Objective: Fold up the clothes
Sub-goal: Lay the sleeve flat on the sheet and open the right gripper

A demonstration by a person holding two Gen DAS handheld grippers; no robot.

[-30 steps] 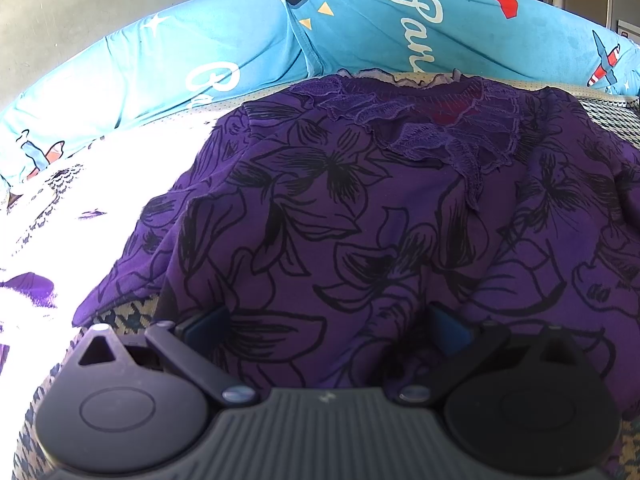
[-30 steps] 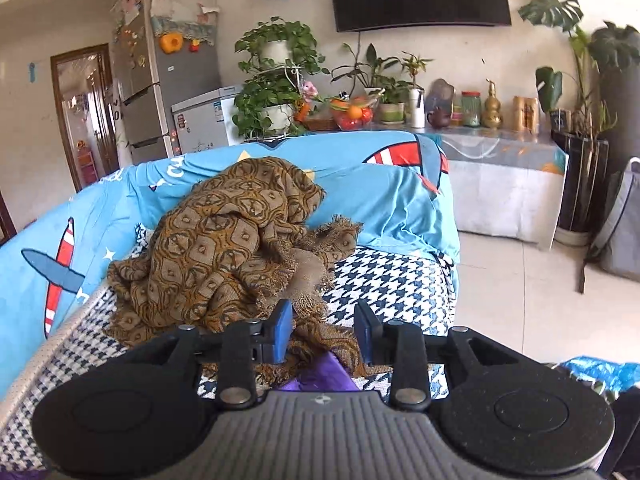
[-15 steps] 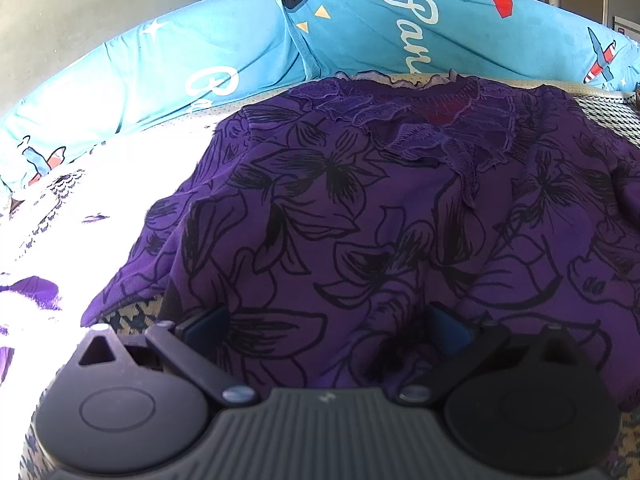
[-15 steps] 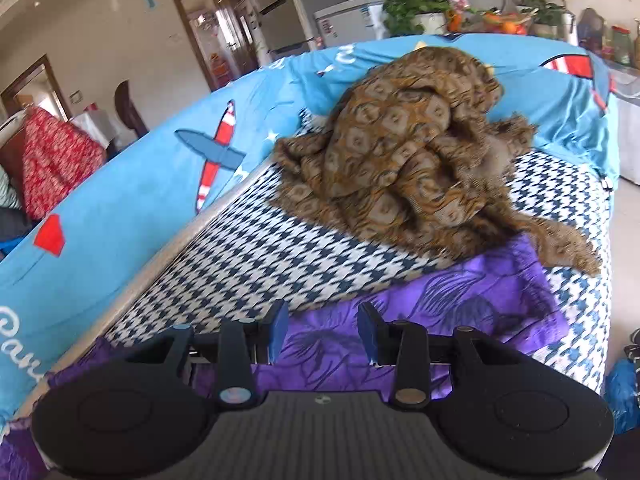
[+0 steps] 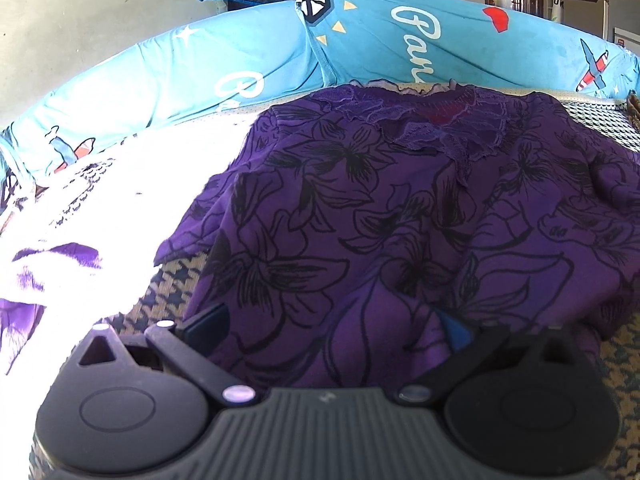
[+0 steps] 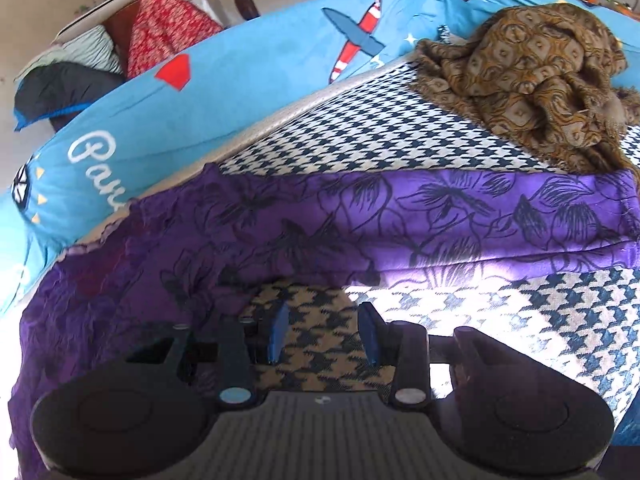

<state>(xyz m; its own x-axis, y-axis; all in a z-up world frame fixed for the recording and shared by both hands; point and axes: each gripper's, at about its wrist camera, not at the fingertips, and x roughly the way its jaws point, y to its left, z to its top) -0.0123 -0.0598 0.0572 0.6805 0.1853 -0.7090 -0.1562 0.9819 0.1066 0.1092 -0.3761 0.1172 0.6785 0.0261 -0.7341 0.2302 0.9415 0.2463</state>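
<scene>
Left hand-held gripper: jaws spread wide, purple floral top draped between them, nothing clamped. Right hand-held gripper: released, over bare houndstooth sofa seat. Right view only: the top's sleeve stretched out, brown patterned cloth heaped beyond. Blue backrest cover farthest.

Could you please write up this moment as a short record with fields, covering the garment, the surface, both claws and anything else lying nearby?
garment: purple flowered top, spread flat, neckline away from the person
surface: houndstooth cushion with a blue printed backrest
left claw: open wide, hem of the top between its fingers
right claw: open, empty, over bare cushion just below the sleeve
nearby: crumpled brown patterned cloth beyond the sleeve
</scene>
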